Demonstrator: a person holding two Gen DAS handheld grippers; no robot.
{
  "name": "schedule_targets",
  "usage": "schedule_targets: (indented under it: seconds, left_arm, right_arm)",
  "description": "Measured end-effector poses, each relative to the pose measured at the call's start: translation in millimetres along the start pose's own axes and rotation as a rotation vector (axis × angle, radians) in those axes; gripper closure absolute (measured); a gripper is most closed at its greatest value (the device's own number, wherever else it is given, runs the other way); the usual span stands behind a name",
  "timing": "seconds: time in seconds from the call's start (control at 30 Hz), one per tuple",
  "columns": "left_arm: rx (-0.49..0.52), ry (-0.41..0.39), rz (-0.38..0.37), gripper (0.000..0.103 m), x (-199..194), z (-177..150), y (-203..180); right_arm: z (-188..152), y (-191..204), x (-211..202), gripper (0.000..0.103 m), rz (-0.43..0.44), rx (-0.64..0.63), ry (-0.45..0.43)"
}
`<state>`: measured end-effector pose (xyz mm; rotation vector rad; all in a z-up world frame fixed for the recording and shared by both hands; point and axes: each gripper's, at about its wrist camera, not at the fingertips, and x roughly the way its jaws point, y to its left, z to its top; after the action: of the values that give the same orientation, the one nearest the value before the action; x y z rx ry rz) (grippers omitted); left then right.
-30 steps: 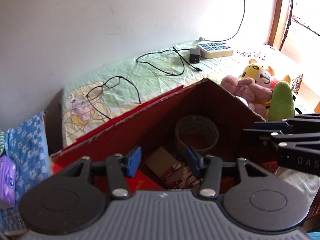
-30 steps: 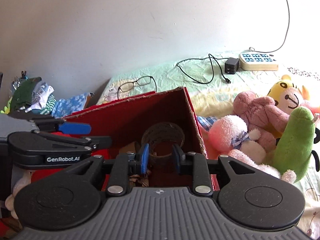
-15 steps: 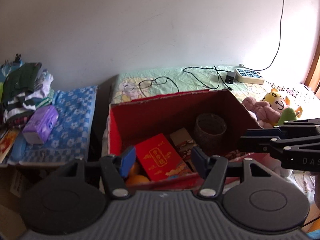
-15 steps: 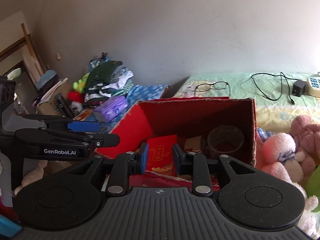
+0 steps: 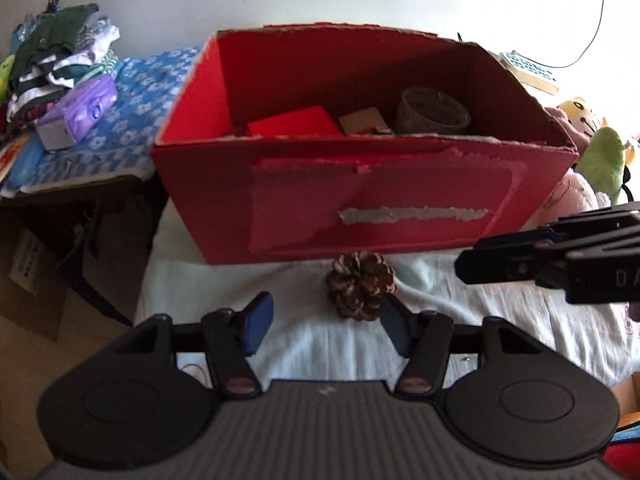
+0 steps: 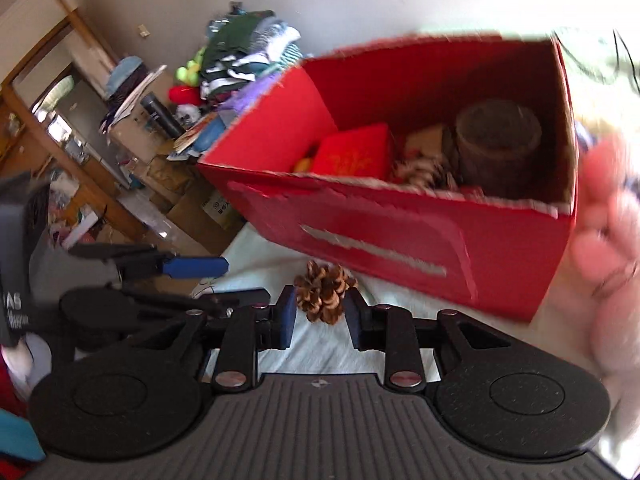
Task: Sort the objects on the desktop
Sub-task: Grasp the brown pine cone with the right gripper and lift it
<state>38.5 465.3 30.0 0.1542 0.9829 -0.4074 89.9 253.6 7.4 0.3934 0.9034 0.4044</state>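
Both grippers' fingers standing apart around nothing, left gripper (image 5: 325,322) and right gripper (image 6: 320,318) hovering near pinecone (image 5: 360,286), box (image 5: 400,200) contents half hiding behind its wall, right view blurring.

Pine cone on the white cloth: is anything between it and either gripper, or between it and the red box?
Nothing visible blocks either gripper. The pine cone lies just ahead of the open left gripper and right gripper. Only the red box's near wall stands between it and the inside.

Little is readable. The right gripper (image 5: 472,262), just right of the red box (image 5: 360,196), bears a cut-off "DA". Gold characters on the red packet (image 6: 352,156) inside that box are illegible.
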Motion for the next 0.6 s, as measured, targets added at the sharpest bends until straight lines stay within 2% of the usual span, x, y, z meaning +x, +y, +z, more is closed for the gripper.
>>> schedule_targets:
  seconds: [0.07, 0.17, 0.23, 0.4, 0.47, 0.57, 0.6]
  left_arm:
    - [0.021, 0.022, -0.036, 0.030, 9, 0, -2]
    - [0.041, 0.031, -0.085, 0.029, 19, 4, -4]
    - [0.048, 0.045, -0.120, 0.029, 28, 8, -4]
    - [0.089, 0.077, -0.139, 0.039, 47, 11, -3]
    - [0.090, 0.091, -0.150, 0.051, 53, 11, 2]
    - [0.071, 0.123, -0.201, 0.061, 62, 13, 11]
    - [0.061, 0.131, -0.220, 0.061, 64, 14, 14]
  right_arm:
    - [-1, -10, 6, 0.072, 0.020, 0.070, 0.003]
    - [-2, -17, 15, 0.068, 0.036, 0.139, 0.015]
    - [-2, -16, 21, 0.059, 0.034, 0.150, 0.022]
    - [0, -14, 34, 0.058, 0.022, 0.181, 0.042]
    - [1, -13, 40, 0.058, 0.012, 0.191, 0.054]
    - [3, -14, 46, 0.057, 0.006, 0.209, 0.066]
    - [3, -14, 48, 0.056, 0.005, 0.216, 0.071]
